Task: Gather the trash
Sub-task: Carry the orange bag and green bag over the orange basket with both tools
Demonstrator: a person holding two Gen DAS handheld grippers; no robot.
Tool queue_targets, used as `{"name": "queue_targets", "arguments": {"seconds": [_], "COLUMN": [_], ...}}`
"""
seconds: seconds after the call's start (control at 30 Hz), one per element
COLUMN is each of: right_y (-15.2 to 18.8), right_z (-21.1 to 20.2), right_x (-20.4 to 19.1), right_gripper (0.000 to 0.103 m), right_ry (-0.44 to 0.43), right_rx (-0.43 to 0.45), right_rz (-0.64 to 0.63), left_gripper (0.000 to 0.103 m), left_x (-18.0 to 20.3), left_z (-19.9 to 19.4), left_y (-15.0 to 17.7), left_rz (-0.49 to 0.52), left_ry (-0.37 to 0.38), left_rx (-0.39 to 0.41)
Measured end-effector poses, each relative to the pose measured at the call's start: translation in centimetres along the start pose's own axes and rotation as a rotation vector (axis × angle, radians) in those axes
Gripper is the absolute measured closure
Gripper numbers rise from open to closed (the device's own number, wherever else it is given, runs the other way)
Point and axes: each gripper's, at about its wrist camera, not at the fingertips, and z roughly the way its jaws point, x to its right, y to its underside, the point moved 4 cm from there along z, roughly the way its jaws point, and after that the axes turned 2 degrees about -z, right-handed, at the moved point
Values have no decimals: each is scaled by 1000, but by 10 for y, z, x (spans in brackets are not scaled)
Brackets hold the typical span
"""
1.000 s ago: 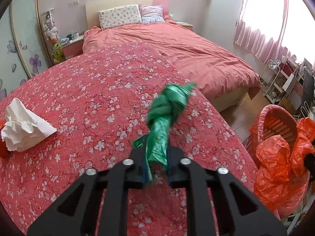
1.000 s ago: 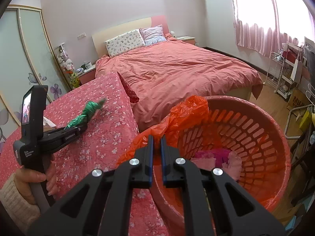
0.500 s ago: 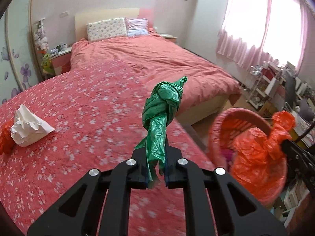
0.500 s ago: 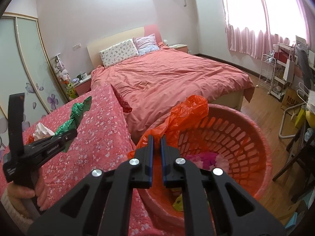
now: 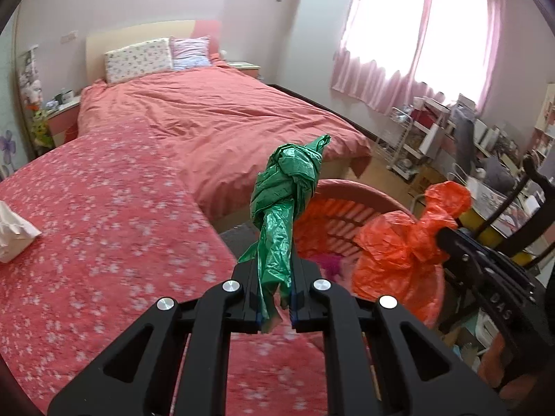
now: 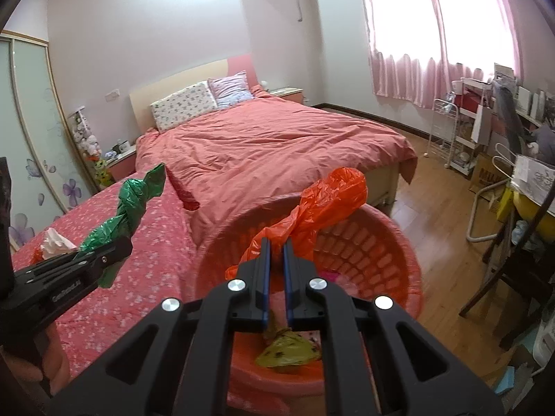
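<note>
Two grippers, both clamped: left gripper (image 5: 275,286) pinches a knotted green bag (image 5: 289,187) at frame centre, its knot poking up; right gripper (image 6: 275,263) pinches an orange bag (image 6: 322,204) above the red basket (image 6: 399,242), lower centre-right. Crumpled tissue (image 5: 12,230) on floral cover (image 5: 104,225), left edge.

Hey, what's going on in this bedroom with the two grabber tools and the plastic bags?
A person is collecting trash with two handheld grippers. The left gripper is shut on a knotted green plastic bag, held beside the red laundry basket. The right gripper is shut on an orange plastic bag above the basket, which already holds some scraps. Crumpled white paper lies on the floral bedspread.
</note>
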Motion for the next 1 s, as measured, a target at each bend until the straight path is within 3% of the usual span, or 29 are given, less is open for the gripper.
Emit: {"name": "queue_targets", "arguments": {"seconds": [0.33, 1.0], "right_y": [4, 12], "right_z": [5, 22], "right_x": [30, 58], "right_gripper": [95, 95], "right_ry": [30, 39], "right_rx": [-7, -34], "right_rz": [35, 83], "left_gripper": [93, 92], "left_x": [37, 68], "left_z": [16, 39], "left_y": [9, 21], "left_rz": [35, 77], "left_ry": [61, 102], "left_rx": [-33, -96]}}
